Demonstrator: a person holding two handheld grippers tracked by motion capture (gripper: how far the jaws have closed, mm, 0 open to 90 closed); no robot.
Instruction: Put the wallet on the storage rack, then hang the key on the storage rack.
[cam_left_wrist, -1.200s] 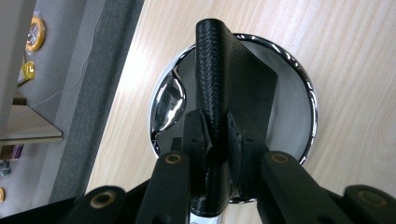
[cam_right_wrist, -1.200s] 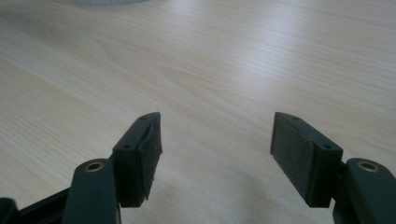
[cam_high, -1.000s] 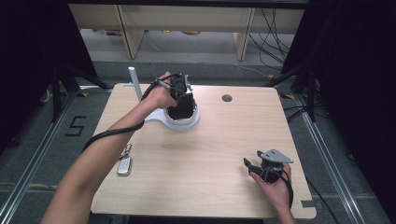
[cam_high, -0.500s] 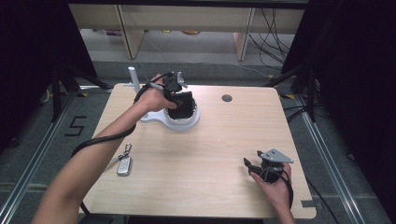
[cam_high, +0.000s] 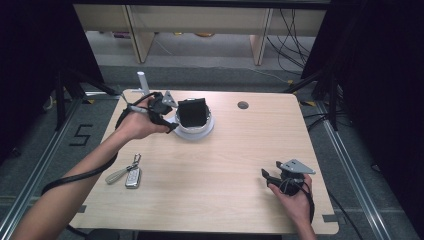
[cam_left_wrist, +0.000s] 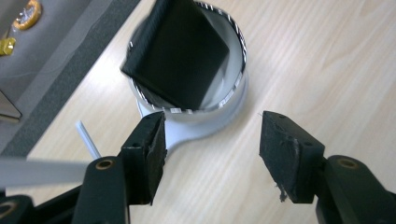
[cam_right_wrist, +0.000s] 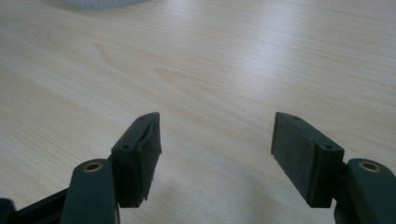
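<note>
Wallet in bowl — just beyond left gripper | jaws apart, gripping nothing

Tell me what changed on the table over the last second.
The left claw let go of the black square object, leaving it in the white bowl, and drew back leftward with its jaws open. The right claw, keys and bowl stayed put.
</note>
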